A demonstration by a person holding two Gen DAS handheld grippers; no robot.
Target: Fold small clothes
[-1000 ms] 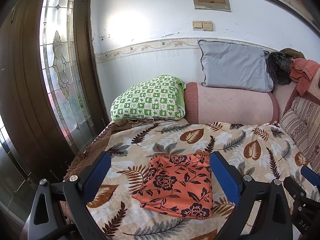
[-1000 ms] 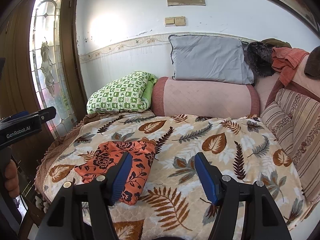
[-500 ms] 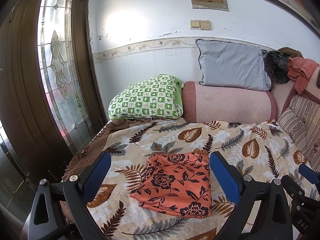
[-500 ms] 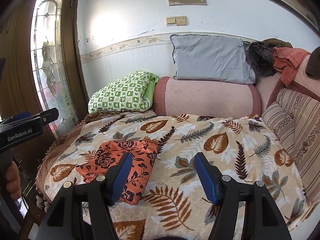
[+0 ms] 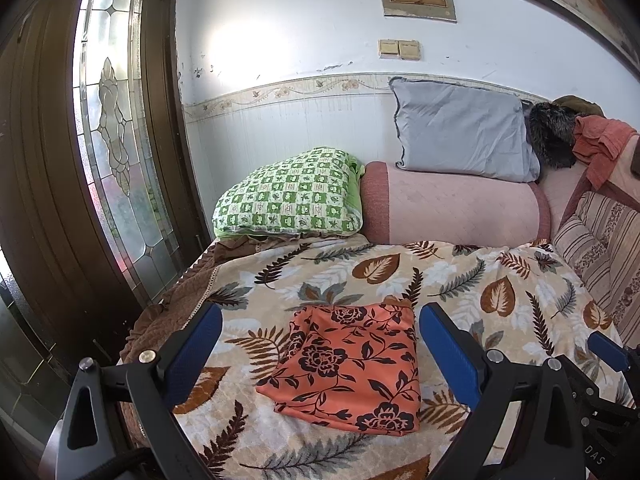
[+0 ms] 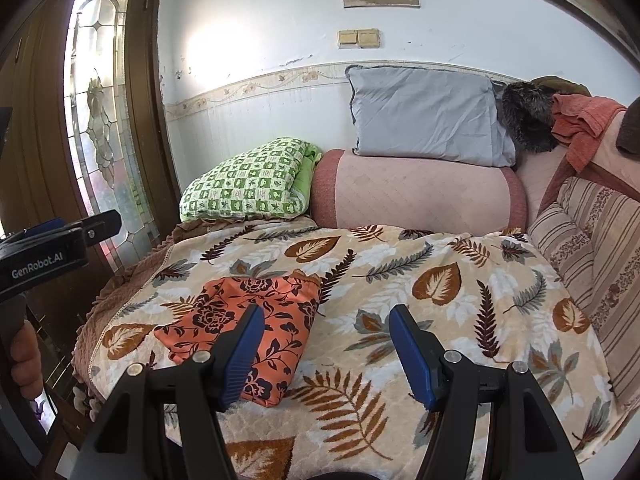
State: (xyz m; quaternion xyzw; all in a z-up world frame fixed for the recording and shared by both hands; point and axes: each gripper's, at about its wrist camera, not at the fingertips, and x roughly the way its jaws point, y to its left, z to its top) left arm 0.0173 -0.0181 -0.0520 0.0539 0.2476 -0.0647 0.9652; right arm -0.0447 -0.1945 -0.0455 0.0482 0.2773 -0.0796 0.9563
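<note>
An orange garment with a dark flower print (image 5: 352,364) lies folded into a flat rectangle on the leaf-patterned blanket (image 5: 500,304). My left gripper (image 5: 320,336) is open and empty, held back from the bed with the garment seen between its blue pads. My right gripper (image 6: 326,340) is open and empty too, to the right of the garment (image 6: 248,320); its left pad overlaps the garment's near right part in view. The left gripper's body (image 6: 44,252) shows at the left edge of the right wrist view.
A green checked pillow (image 5: 288,204), a pink bolster (image 5: 452,208) and a grey pillow (image 5: 460,136) line the wall behind. Striped cushions (image 5: 600,240) and piled clothes (image 5: 600,144) are on the right. A wooden door with leaded glass (image 5: 116,152) stands left of the bed.
Both grippers have drawn slightly back from the bed, staying open. The folded garment has not moved.
</note>
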